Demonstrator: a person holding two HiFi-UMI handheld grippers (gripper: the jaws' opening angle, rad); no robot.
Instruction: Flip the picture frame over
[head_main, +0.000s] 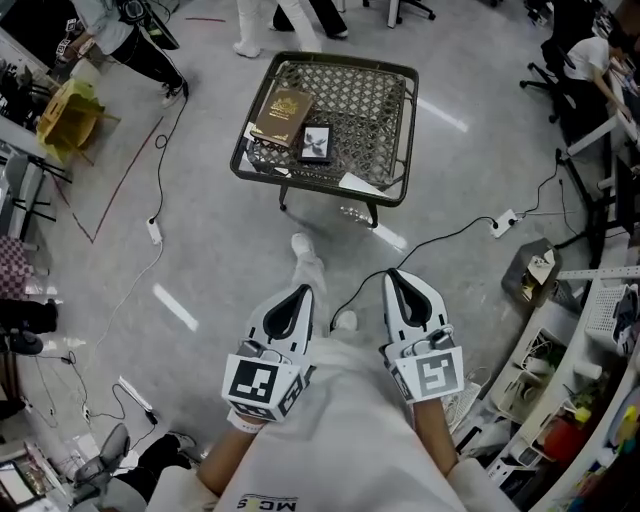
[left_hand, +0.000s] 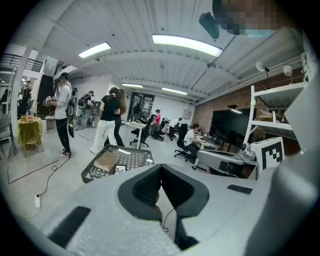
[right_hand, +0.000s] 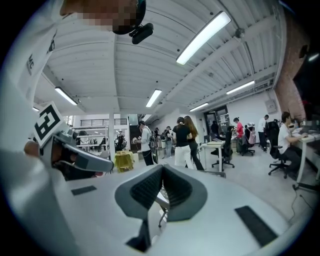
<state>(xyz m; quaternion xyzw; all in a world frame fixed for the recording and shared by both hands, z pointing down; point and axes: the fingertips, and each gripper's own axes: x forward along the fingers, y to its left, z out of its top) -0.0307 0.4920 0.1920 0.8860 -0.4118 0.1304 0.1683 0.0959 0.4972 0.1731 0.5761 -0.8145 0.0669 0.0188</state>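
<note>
Since the left tongs (head_main: 304, 291) and right tongs (head_main: 391, 274) are squeezed shut on nothing, well apart from the mesh table (head_main: 405, 130), the flip is not begun. The picture frame (head_main: 316, 143) lies flat beside the brown book (head_main: 282, 117), toward the table's left edge.

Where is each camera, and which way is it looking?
Head view: on the person's head, looking steeply down at the mesh table, left claw, right claw and the person's legs.
Left gripper view: rides the left claw, looking along its shut jaws across the room.
Right gripper view: rides the right claw, looking past its shut jaws at standing people.
Shared: head and left gripper views both show the table's book.
</note>
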